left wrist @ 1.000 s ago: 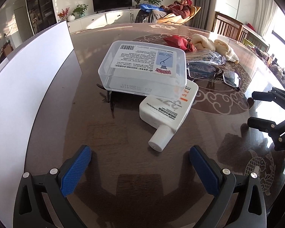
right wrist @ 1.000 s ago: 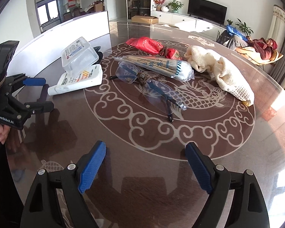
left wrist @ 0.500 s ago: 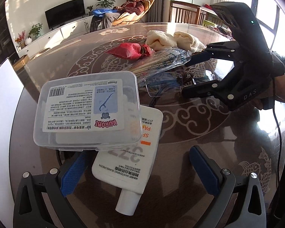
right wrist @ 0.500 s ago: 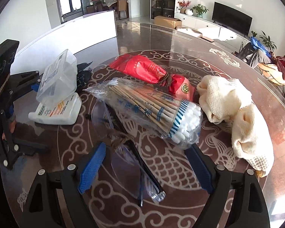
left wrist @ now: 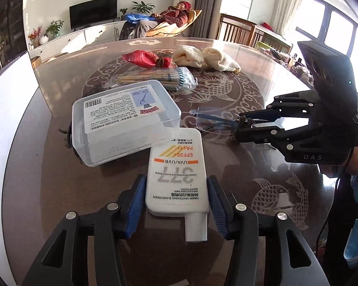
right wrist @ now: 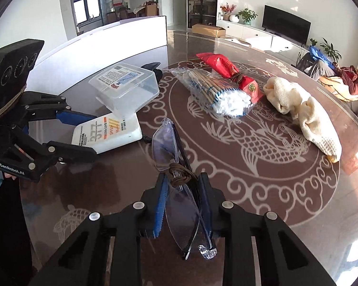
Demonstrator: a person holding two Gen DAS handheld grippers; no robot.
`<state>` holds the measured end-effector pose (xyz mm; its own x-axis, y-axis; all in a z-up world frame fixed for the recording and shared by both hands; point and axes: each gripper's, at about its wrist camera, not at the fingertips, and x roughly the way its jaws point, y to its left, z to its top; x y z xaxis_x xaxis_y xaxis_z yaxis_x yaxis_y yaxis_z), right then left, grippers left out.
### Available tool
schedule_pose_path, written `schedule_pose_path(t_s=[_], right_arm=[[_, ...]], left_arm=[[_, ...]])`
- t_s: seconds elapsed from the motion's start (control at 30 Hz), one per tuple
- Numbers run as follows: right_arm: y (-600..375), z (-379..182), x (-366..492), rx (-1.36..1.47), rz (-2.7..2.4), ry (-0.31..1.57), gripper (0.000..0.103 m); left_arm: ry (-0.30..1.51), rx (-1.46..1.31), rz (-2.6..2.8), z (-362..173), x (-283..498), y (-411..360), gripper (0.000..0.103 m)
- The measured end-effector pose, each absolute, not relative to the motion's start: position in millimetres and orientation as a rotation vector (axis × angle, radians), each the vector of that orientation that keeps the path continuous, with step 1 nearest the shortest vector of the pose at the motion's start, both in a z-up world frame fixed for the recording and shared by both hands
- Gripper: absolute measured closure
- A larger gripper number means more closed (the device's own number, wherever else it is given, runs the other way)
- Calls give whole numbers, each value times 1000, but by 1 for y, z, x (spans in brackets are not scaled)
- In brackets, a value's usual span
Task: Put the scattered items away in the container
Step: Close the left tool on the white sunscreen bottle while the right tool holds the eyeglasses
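Nearest in the left wrist view, the left tool point(left wrist: 176, 197) has just been closing and is clamped on a white tube point(left wrist: 176, 178) lying on the bench point(left wrist: 238, 166), cap toward the camera; on it can be read "HANXI WHITENING SUNSCREEN", "UVA/UVB", "SPF50+" and "PA+++". The tube's far end is overlapped by a clear lidded box point(left wrist: 124, 121), whose label carries a barcode and the red word "KUDOMI"; what is in the box cannot be told. The right tool point(right wrist: 182, 200) has likewise just been closing and is pinched on folded glasses point(right wrist: 176, 166) with a brown cord wound round them. "DAS" is printed on the right tool's body as seen from the left, "GenRobot.AI" on the left tool's body as seen from the right. Farther off lie a bag of swabs point(right wrist: 217, 90), a red packet point(right wrist: 229, 71) and a cream cloth point(right wrist: 303, 109). A white panel point(right wrist: 102, 43) stands along the bench's far-left edge.
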<state>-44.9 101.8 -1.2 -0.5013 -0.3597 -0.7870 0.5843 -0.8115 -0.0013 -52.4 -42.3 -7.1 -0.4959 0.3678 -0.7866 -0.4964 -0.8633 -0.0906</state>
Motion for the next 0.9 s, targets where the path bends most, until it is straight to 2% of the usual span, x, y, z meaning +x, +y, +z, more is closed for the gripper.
schedule_pose_path(t_s=[0.1,0.17,0.2,0.27,0.3,0.47,0.63,0.9], right_arm=[[106,-1,-20,1101,-2341,388,76],[105,-1,-17,1103,-2358,399,75],[105,-1,-16,1105,-2362,399,75],[105,0,-17,1110,-2359,385,75],[106,0,-17,1112,-2358,379,75],[107,0,-21,1112,-2358,382,75],[109,0,-25,1123,-2353,354,72],[110,0,-25,1126,-2361,356,69]], left_arm=[[283,-1172,2404,-11,-32,-30,52],[318,-1165,2420,-12,-33,-23,46],[305,-1171,2415,-13,-38,-21,42],[308,-1183,2423,-16,-45,-16,20],[304,-1186,2421,-17,-46,-16,18],[341,-1211,2362,-16,-66,-14,15],[111,-1193,2399,-14,-74,-35,15],[301,-1210,2416,-17,-60,-13,17]])
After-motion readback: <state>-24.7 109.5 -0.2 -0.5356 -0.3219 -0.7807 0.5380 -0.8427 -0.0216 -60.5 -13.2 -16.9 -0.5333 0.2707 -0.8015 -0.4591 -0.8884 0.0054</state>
